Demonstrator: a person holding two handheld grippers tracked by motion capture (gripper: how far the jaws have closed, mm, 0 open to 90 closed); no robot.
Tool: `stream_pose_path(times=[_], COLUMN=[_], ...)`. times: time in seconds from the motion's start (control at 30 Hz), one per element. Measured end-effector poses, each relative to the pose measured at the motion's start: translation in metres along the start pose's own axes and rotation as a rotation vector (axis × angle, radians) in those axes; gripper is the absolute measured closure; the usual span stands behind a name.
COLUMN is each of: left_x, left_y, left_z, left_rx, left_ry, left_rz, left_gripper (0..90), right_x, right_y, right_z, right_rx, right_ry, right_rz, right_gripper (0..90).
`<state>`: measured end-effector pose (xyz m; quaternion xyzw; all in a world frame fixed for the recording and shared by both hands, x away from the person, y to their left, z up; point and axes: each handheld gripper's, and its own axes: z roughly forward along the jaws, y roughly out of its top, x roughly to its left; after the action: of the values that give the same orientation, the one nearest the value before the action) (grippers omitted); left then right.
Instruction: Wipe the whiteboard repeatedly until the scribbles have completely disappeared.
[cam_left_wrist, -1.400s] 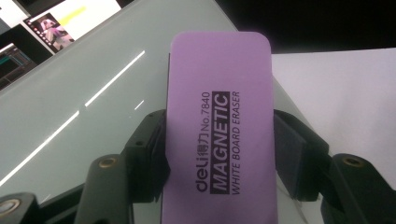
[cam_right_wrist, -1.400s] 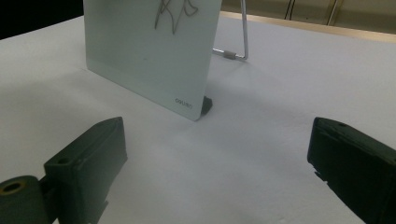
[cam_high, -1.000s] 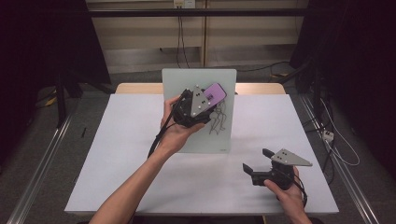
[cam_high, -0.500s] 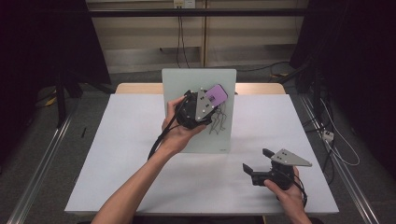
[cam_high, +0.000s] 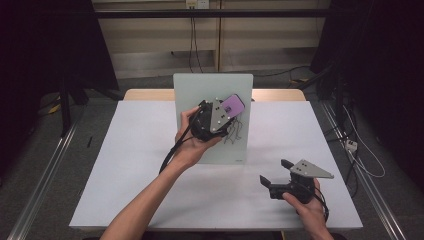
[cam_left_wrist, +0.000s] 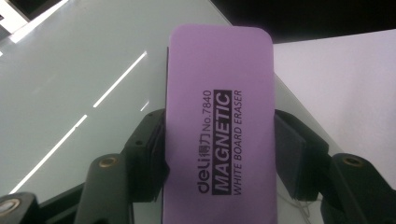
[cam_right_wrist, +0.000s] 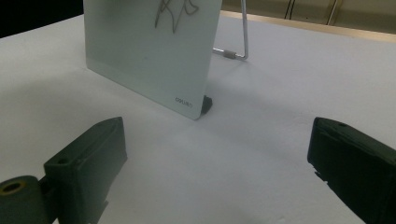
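Note:
A pale glass whiteboard (cam_high: 207, 95) stands upright on a wire stand at the middle of the table, with dark scribbles (cam_high: 235, 131) on its face. My left gripper (cam_high: 227, 109) is shut on a purple magnetic whiteboard eraser (cam_left_wrist: 219, 121), held flat against the board's upper right part (cam_left_wrist: 70, 93). Both pads (cam_left_wrist: 154, 154) press the eraser's long sides. My right gripper (cam_high: 276, 172) rests open near the table's front right, empty, its jaws pointing at the board's lower corner (cam_right_wrist: 187, 100).
The white table (cam_high: 125, 165) has free room left of the board and in front of it. The board's wire stand (cam_right_wrist: 238, 46) juts out behind it. Cables lie on the floor at the right of the table.
The left gripper and eraser have shifted slightly over the board's upper right. The right gripper has stayed put.

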<state>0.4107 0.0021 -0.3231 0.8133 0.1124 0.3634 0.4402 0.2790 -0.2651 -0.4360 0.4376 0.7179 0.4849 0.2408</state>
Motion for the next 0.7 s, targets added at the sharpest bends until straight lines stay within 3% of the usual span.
stream_pose_path(times=[0.7], left_x=[-0.015], left_y=[-0.009], left_z=[0.006], left_rx=[0.029], left_ry=[-0.059], left_rz=[0.004], left_gripper=[41.0], right_x=[0.000], right_y=[0.000], right_z=[0.000], right_rx=[0.002], right_ry=[0.002], right_rz=[0.000], right_gripper=[4.6])
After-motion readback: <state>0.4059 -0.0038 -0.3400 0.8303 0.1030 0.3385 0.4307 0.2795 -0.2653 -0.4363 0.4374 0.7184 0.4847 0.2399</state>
